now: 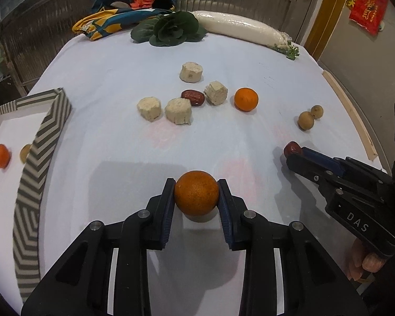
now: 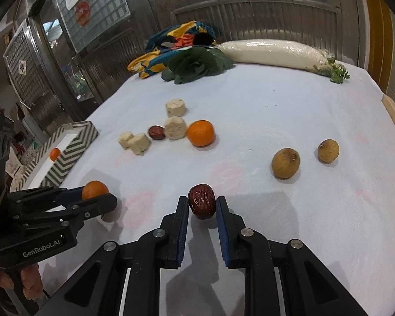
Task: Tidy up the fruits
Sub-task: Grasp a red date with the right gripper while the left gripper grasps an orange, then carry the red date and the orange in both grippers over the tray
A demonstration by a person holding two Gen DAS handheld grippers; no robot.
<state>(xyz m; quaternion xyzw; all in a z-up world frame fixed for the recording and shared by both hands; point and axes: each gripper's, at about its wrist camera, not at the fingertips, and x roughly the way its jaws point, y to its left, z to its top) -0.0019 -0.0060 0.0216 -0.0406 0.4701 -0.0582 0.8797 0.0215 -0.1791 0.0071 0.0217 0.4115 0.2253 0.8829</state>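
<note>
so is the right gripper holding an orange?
No. In the right wrist view the right gripper has a red date between its fingers; the orange sits in the left gripper.

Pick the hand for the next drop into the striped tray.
Left. Its gripper already clamps an orange, and the striped tray sits on its side, close by. The right gripper holds a date, farther from the tray.

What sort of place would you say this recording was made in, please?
Probably a home kitchen or dining area: a cloth-covered table holding a wrapped white radish and leafy greens, with metal-framed glass doors behind.
</note>
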